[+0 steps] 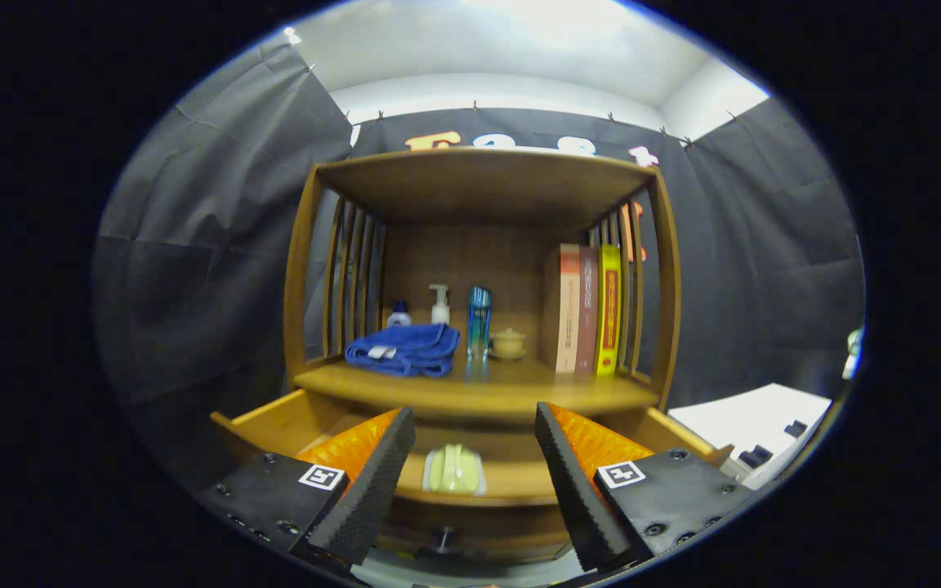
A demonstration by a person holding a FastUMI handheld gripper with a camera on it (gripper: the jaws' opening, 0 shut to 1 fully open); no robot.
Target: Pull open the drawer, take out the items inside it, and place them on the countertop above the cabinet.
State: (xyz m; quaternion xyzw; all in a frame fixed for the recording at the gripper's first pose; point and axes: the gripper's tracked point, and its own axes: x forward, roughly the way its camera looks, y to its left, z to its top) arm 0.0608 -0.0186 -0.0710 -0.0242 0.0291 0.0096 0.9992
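Since the drawer (pixel 274 420) already stands pulled out, what matters is the pale green item (pixel 454 469) lying on its floor: it sits dead ahead of the gripper (pixel 474 482), framed in the gap between the two fingers and a little beyond their tips, its longer side seeming to run away from them. The jaws are spread wide and hold nothing. Just past and above it runs the countertop (pixel 479 388), where a blue cloth (pixel 405 349), bottles and books (pixel 589 310) stand; I'd judge bare wood remains nearest the fingers.
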